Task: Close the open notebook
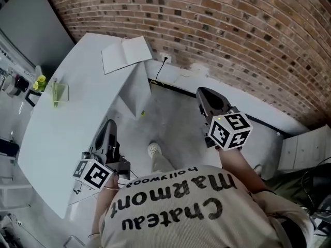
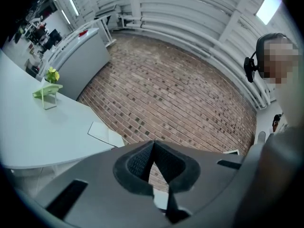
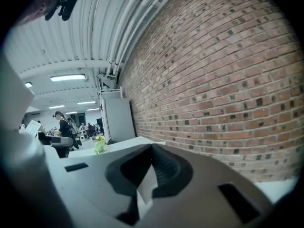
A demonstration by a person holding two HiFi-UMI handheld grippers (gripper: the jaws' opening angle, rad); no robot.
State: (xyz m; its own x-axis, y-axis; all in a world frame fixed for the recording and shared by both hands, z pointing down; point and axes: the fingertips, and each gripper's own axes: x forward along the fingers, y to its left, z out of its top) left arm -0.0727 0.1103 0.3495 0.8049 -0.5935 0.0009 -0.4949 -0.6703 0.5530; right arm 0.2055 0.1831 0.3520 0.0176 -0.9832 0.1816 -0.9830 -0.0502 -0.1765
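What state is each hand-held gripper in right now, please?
Left hand-held gripper: closed, holding nothing.
Right hand-held gripper: closed, holding nothing.

The person wears a beige T-shirt (image 1: 181, 213) with dark "Chateau Marmont hollywood" lettering, pale trousers (image 1: 163, 163) and a white shoe (image 1: 153, 149). The left gripper (image 1: 109, 127) and right gripper (image 1: 206, 93) are dark grey with ribbed black pads. The left marker cube (image 1: 94, 173) and right marker cube (image 1: 230, 130) are white with black squares.

An open-plan office or lab in an industrial building: a bare brick wall (image 1: 232, 30), a long white curved table (image 1: 62, 133), a ribbed ceiling (image 3: 85, 37) with strip lights (image 3: 68, 77), and people (image 3: 62, 121) among distant desks.
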